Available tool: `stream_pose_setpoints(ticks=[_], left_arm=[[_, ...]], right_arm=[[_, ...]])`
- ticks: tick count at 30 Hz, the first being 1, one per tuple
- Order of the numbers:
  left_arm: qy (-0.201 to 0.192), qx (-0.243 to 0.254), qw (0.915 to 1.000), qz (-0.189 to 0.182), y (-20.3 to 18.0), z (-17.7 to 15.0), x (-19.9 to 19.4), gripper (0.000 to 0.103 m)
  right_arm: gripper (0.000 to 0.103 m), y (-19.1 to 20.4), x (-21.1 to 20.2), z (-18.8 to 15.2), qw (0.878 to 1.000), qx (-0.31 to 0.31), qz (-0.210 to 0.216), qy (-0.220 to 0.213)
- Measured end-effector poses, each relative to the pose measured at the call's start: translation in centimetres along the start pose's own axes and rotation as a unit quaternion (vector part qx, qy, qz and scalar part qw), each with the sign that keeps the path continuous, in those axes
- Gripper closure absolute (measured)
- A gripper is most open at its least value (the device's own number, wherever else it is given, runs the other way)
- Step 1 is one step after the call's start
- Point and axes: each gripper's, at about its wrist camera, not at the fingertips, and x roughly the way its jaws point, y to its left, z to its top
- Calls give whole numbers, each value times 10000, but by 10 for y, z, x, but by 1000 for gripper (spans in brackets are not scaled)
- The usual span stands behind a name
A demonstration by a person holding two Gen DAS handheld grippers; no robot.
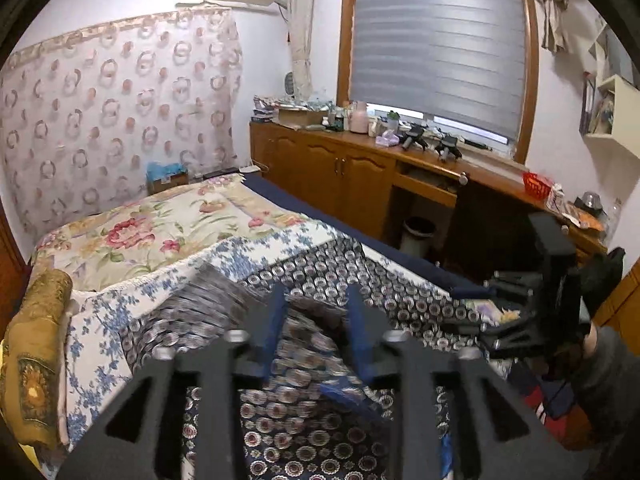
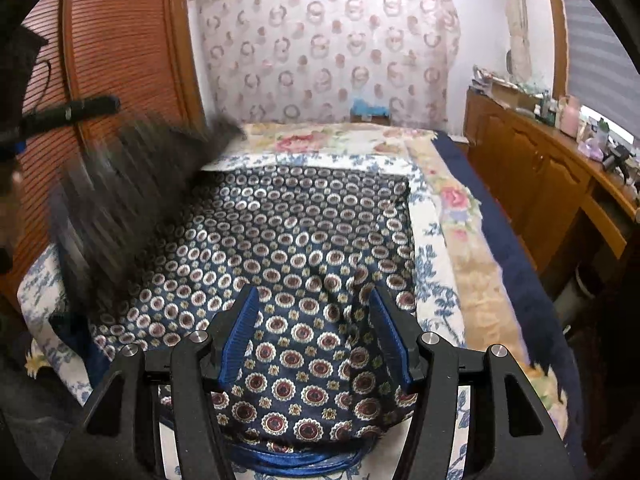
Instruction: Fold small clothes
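On the bed [image 2: 452, 200], a dark patterned garment [image 2: 280, 232] is lying spread out, looking thin, limp and slippery, best pinched at its blue-trimmed hem [image 2: 300, 460]. Both the left tongs [image 1: 316, 320] and right tongs [image 2: 312, 328] are hanging released above it, grasping nothing.

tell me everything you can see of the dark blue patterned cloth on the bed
The dark blue patterned cloth is a smooth, satiny-looking fabric printed with rows of round white and maroon medallions, edged in plain blue at its near hem. It lies spread over the floral bedspread, mostly flat, with a few creases and a bunched near edge. The right tongs stand open over that near part, not pinching it. A blurred dark shape hides its left side.
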Motion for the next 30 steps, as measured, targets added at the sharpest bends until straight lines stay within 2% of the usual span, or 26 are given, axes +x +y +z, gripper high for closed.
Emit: stream_pose_setpoints(ticks=[5, 10, 16, 21, 30], left_arm=[[233, -193, 9993, 215, 11, -23, 4, 60], [365, -443, 9973, 466, 34, -48, -2, 55], [466, -691, 9938, 739, 54, -75, -8, 54], [486, -869, 9910, 889, 68, -90, -12, 54], [530, -1069, 9881, 972, 80, -105, -14, 53]], right_arm=[[44, 8, 15, 10, 9999, -63, 115, 74], [44, 24, 44, 24, 9985, -160, 457, 236], [44, 52, 88, 40, 9926, -430, 869, 730], [44, 64, 127, 55, 9872, -576, 963, 1130], [45, 67, 175, 76, 9802, -462, 1254, 1458]])
